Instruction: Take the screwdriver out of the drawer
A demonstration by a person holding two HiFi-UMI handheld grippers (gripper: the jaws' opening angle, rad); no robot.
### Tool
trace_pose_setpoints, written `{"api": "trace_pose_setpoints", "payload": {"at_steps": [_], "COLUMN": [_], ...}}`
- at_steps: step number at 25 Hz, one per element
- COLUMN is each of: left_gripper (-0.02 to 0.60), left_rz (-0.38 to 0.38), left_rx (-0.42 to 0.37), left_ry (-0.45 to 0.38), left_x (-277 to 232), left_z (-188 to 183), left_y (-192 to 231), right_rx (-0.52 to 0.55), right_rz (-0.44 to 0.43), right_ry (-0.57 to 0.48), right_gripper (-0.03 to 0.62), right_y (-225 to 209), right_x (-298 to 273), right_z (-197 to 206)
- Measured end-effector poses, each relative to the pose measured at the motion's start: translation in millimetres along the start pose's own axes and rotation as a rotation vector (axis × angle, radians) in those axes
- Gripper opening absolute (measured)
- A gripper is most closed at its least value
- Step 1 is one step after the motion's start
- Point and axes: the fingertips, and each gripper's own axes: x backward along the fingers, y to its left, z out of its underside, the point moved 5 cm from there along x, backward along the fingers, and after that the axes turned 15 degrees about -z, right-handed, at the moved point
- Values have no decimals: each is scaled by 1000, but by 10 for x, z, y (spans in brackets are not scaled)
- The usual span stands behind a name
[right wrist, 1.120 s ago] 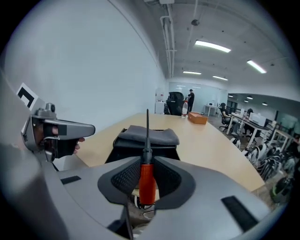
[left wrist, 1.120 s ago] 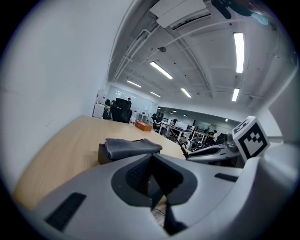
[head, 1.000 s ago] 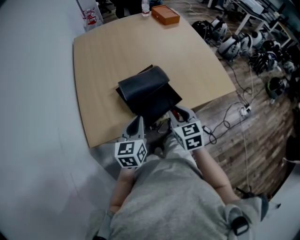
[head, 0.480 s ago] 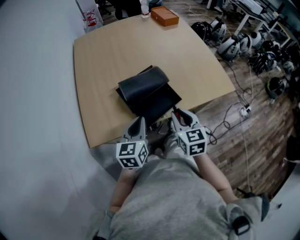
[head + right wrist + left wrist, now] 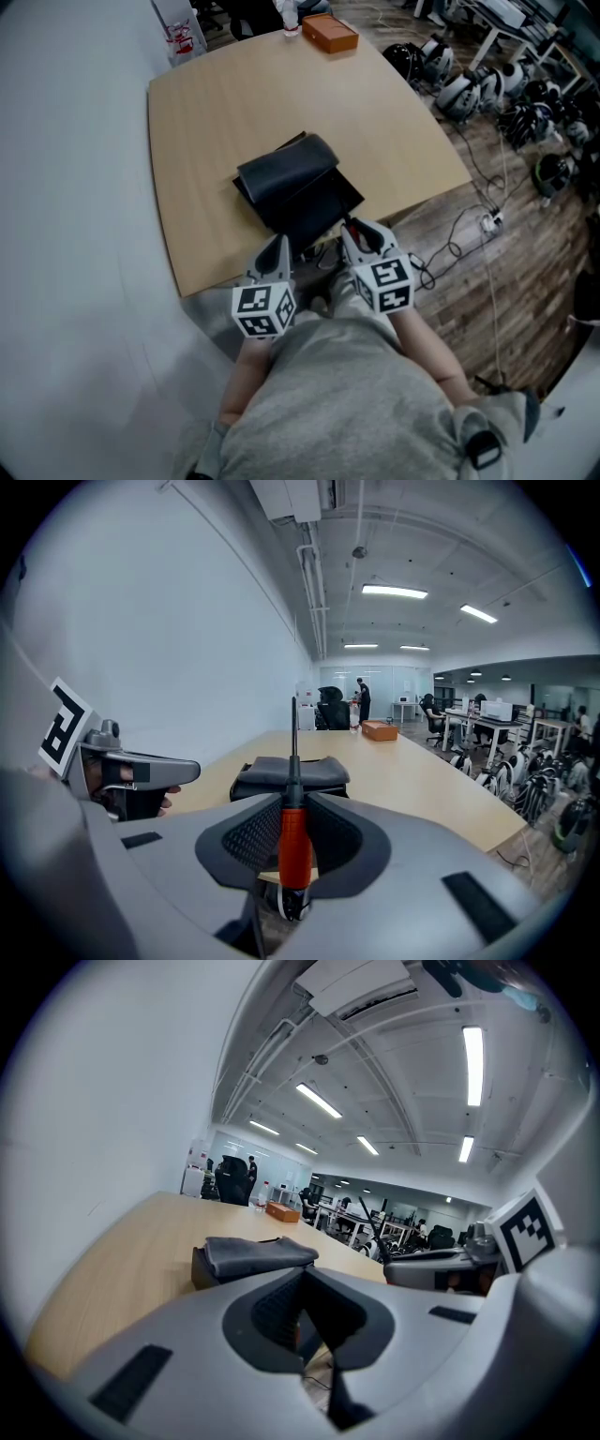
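A screwdriver (image 5: 294, 847) with an orange handle and a thin dark shaft stands upright between the jaws of my right gripper (image 5: 294, 827), which is shut on the handle. In the head view this gripper (image 5: 360, 234) hangs just off the table's near edge, with a bit of the red handle (image 5: 350, 226) showing at its tip. My left gripper (image 5: 277, 247) sits beside it at the same edge. In its own view the left gripper (image 5: 305, 1321) shows a dark gap between its pads; what is in that gap stays unclear. The drawer is hidden under the tabletop.
A black folded bag (image 5: 292, 186) lies on the wooden table (image 5: 206, 112) just beyond both grippers. An orange box (image 5: 330, 30) sits at the far edge. Cables (image 5: 469, 225) and helmets (image 5: 469, 89) lie on the floor to the right. A white wall runs along the left.
The right gripper has rolled a little and shifted slightly with the screwdriver still in it. The left gripper has stayed where it was.
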Motion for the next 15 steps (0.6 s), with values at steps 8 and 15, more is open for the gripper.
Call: {"api": "trace_pose_setpoints", "payload": {"at_steps": [8, 15], "left_gripper": [0, 0], "left_rz": [-1, -2], "left_rx": [1, 3], "left_ry": [7, 7], "left_x": [-6, -70], "left_z": [-4, -5], "left_y": [-20, -19], "right_rx": [6, 14], "right_rz": [0, 2], "right_ry": [3, 7], "right_gripper": [83, 83], "right_y": [-23, -78], "right_x": [9, -25], "right_z": [-14, -2]}}
